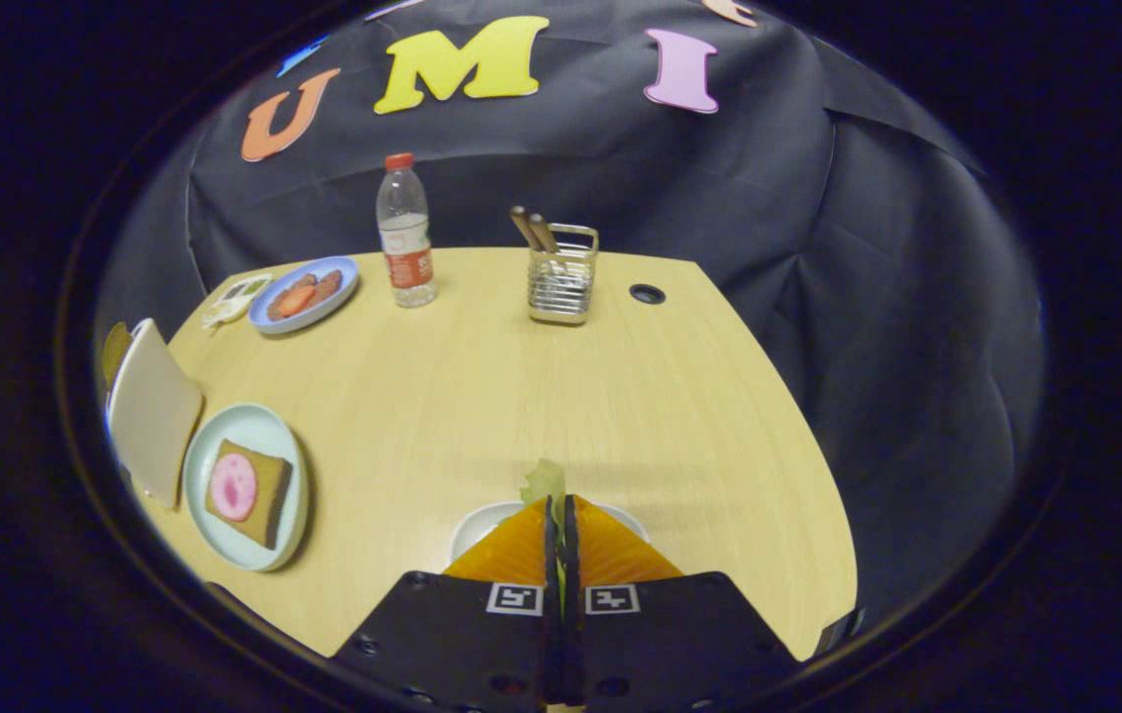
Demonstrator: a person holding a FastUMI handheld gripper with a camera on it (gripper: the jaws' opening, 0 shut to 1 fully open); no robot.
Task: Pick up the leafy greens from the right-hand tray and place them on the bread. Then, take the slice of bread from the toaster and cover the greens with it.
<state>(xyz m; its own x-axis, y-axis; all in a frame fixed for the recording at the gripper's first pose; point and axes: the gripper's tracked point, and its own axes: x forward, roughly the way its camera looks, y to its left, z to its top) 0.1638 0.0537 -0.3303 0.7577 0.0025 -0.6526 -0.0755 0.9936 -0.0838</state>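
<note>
The gripper [561, 510] has its two orange fingers [511, 550] pressed nearly together, clamping the greens [545, 481]; a leaf sticks out just past the fingertips. Directly beneath the fingers sits a white tray [481, 525] on the table [521, 396]. Well to the left of the gripper lies a plate [249, 426] carrying bread [273, 490] topped with a pink slice [233, 486]. The toaster [153, 411] stands just beyond that plate. Far ahead stand a bottle [406, 245], a wire caddy [561, 275] and a blue plate [304, 294].
</note>
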